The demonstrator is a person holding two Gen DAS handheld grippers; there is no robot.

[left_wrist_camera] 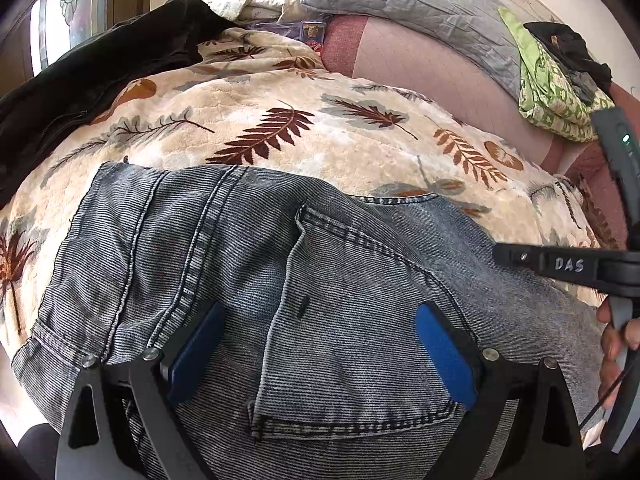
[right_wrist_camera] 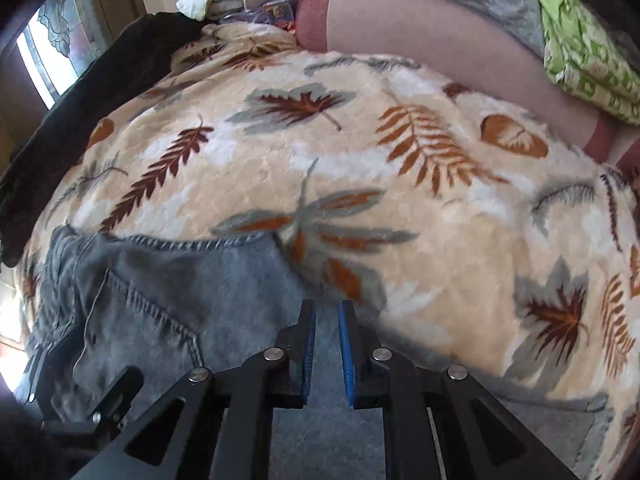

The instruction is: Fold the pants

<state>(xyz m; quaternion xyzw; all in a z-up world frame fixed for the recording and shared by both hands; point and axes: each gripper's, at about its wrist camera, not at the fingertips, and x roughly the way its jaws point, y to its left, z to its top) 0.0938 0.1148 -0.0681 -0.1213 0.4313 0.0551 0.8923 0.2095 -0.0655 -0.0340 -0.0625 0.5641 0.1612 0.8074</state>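
Two grippers over ribbed stonewashed denim pants (left_wrist_camera: 320, 280) on fleecy leaf-print blanket (left_wrist_camera: 320, 132), left gripper (left_wrist_camera: 320, 352) fingers spread empty, right gripper (right_wrist_camera: 327, 354) fingers nearly closed, empty.

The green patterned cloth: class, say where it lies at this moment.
In the left wrist view the green patterned cloth lies at the upper right, on the pink sheet, beside the grey quilt and partly under a black garment.

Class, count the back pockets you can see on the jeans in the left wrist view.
1. A single back pocket lies on the jeans, between the left gripper fingers. A second may be hidden by the fold.
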